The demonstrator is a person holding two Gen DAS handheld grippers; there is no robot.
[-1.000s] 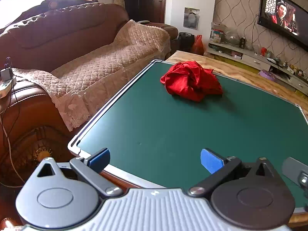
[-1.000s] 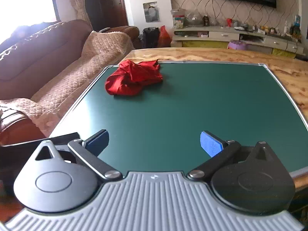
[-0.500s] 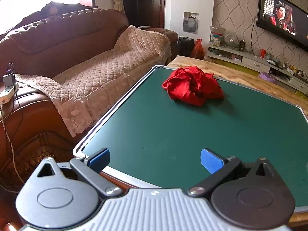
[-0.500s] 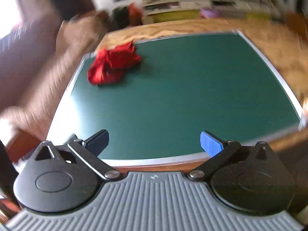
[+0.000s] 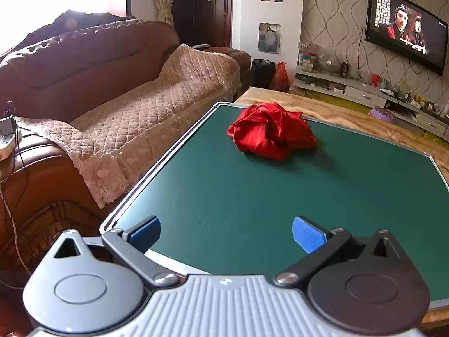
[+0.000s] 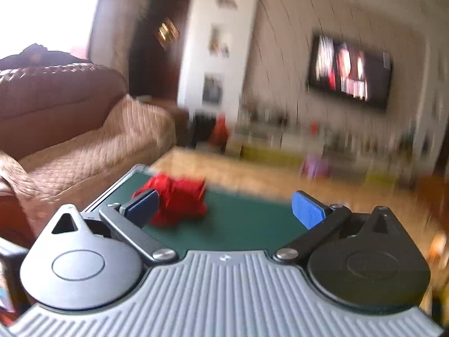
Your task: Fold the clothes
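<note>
A crumpled red garment (image 5: 270,130) lies in a heap near the far left corner of the green table top (image 5: 252,191). My left gripper (image 5: 226,231) is open and empty, low over the near left part of the table, well short of the garment. In the blurred right wrist view the red garment (image 6: 179,202) shows beyond the fingers. My right gripper (image 6: 224,207) is open and empty, held near the table's front edge and tilted up toward the room.
A brown sofa (image 5: 84,64) with a quilted beige cover (image 5: 140,118) runs along the table's left side. A TV (image 5: 407,25) hangs on the far wall above a low cabinet (image 5: 364,92). The table has a metal rim (image 5: 157,168) and a wooden surround (image 5: 336,112).
My left gripper has drifted a little left and back. My right gripper has swung fast, first tipping down, then up, so its view is now blurred and shows more of the room.
</note>
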